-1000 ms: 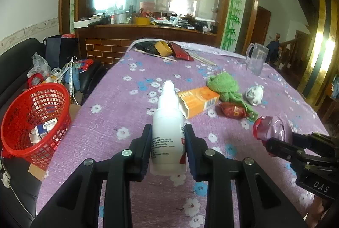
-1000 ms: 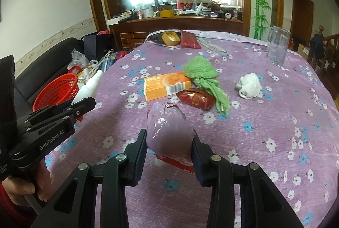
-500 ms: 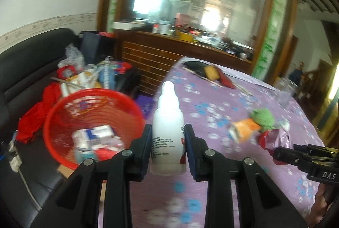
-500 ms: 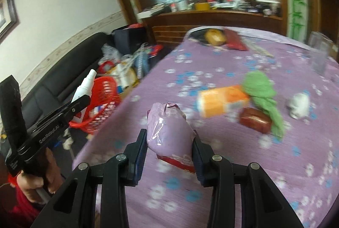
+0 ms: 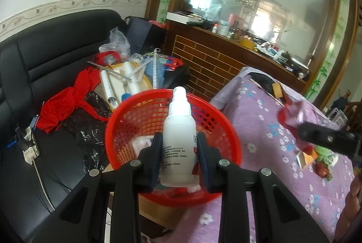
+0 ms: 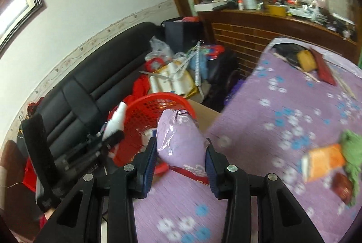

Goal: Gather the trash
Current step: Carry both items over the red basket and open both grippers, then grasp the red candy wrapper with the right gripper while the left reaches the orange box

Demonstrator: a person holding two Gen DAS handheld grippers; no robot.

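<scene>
- Black leather sofa [image 5: 52, 55] along the wall, heaped with red cloth, plastic bags and white rolls.
- The table [image 6: 282, 130] under a purple cloth printed with white and blue flowers; an orange carton [image 6: 323, 161], a green cloth [image 6: 353, 145] and a small dark red packet [image 6: 344, 184] lie on it, blurred.
- Red plastic basket [image 5: 228, 130], round, lattice-walled, sitting beside the table edge; white and pale scraps lie in its bottom, too hidden to name.
- Left tongs [image 5: 179, 157] are clamped on a white plastic spray bottle [image 5: 178, 141], both pads pressing its sides.
- That bottle is a smooth cylinder with a narrow rounded cap; its long axis runs straight away from the camera, cap outward, and it hangs right over the basket opening.
- Right tongs [image 6: 181, 157] hold a crumpled lilac foil bag [image 6: 181, 136], shiny and puffed, red trim at its lower edge.
- The bag's long axis points forward, its twisted end toward the basket rim; it sits over the table edge, just short of the basket.
- From the left camera the bag [image 5: 298, 112] shows as a blur at the tip of the right tongs.
</scene>
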